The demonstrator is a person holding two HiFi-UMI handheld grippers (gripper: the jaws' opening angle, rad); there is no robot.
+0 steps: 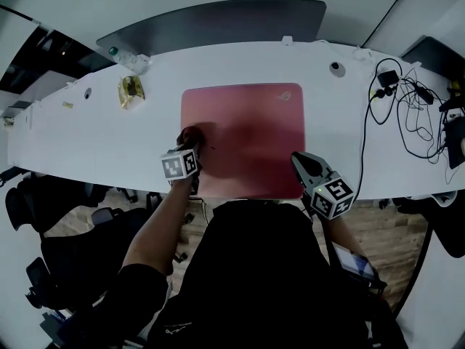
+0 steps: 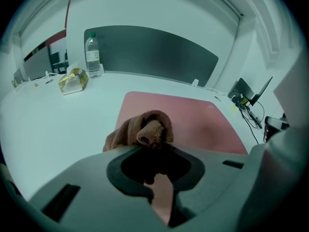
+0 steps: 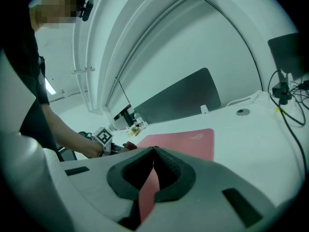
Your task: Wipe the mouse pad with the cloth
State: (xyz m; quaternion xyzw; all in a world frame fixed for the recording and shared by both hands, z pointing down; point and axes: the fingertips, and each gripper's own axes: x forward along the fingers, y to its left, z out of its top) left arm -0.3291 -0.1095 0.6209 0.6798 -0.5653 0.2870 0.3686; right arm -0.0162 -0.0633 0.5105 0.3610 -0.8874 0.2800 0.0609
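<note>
A red mouse pad lies in the middle of the white desk, reaching its front edge. My left gripper is over the pad's left side and is shut on a crumpled brown cloth. In the left gripper view the cloth bulges out past the jaws, with the pad spreading ahead and to the right. My right gripper is at the pad's front right corner. Its jaws meet at the tips with nothing between them, and the pad lies just beyond.
A dark divider panel runs along the desk's far edge. A water bottle and a yellow packet sit at the back left. Tangled black cables cover the desk's right end. Office chairs stand left of the person.
</note>
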